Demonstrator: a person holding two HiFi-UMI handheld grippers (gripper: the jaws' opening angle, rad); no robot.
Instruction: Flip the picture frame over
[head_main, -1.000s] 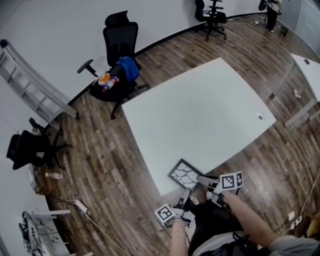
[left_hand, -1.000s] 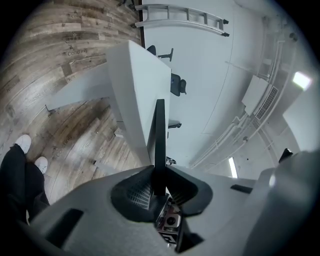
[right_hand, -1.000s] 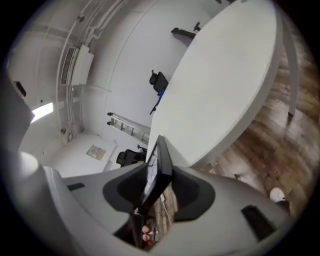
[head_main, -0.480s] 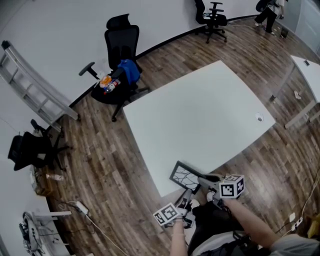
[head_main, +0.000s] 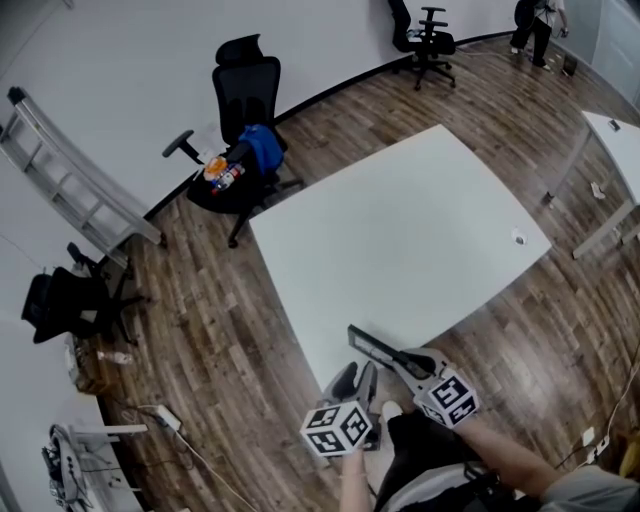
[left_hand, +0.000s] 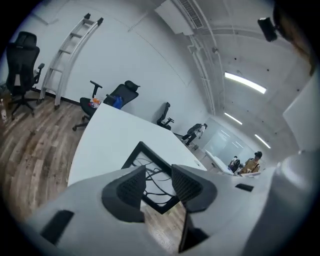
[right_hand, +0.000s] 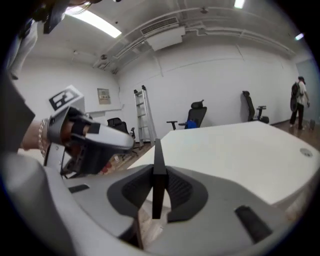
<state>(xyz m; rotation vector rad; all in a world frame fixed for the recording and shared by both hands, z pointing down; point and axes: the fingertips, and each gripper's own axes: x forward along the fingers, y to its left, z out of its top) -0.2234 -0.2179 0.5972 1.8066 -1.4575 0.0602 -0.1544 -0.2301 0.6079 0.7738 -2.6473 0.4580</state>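
The black picture frame (head_main: 372, 349) stands tilted up on its edge over the near corner of the white table (head_main: 400, 230). My right gripper (head_main: 404, 361) is shut on its near edge; its jaws have just been closing on it. In the right gripper view the frame (right_hand: 159, 160) is edge-on between the pads of the right gripper (right_hand: 157, 192). My left gripper (head_main: 356, 381) hangs just left of the frame, open; its jaws have just been opening with nothing between them. In the left gripper view the frame (left_hand: 149, 165) lies beyond the left gripper (left_hand: 159, 186).
A small round object (head_main: 518, 237) sits near the table's right edge. A black office chair (head_main: 245, 95) with blue cloth stands beyond the table's far left corner, a ladder (head_main: 70, 170) leans on the wall, and a second table (head_main: 615, 140) is at right.
The frame has swung from lying flat at the table corner to standing on edge. Both grippers rose and rolled. The left gripper let go of the frame and opened.
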